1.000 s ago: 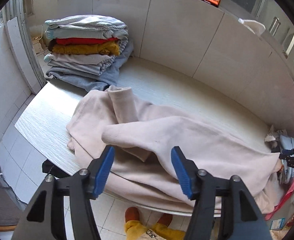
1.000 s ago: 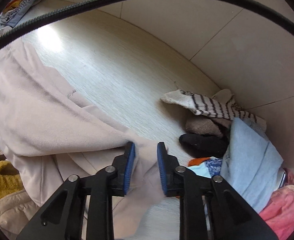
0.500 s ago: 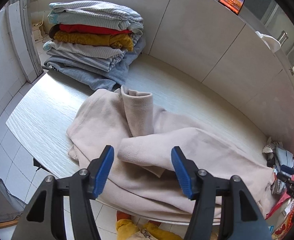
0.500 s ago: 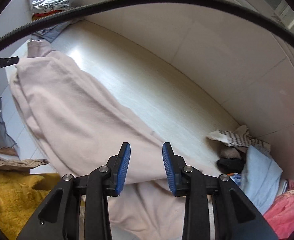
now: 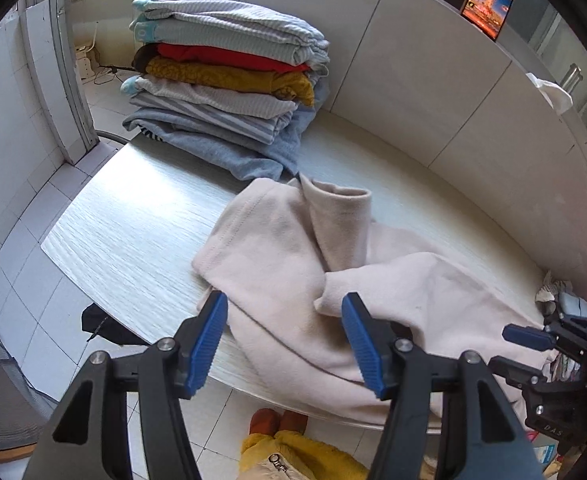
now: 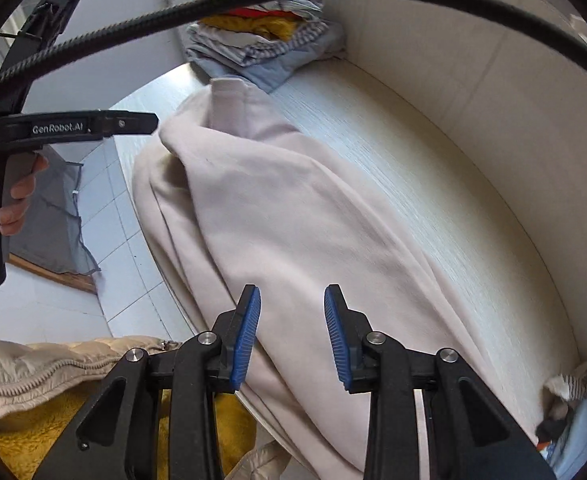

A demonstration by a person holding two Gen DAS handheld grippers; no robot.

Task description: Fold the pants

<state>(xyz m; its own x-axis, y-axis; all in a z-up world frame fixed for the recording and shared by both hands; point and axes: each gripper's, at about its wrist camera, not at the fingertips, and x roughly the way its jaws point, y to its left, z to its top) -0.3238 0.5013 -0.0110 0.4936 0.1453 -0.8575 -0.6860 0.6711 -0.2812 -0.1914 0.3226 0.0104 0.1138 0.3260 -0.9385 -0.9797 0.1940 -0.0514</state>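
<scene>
Tongs: left [image 5: 284,340] wide, right [image 6: 292,332] narrower, both empty above pants [image 5: 293,264].

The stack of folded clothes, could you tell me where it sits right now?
In the left wrist view the stack of folded clothes sits upper left, at the table's far end against the back panel, just beyond the beige pants.

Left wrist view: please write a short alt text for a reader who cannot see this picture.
Crumpled beige pants lie on a pale table, with the open left gripper above their near edge, holding nothing. A stack of folded clothes sits at the far end, and the right gripper shows at the right edge.
</scene>
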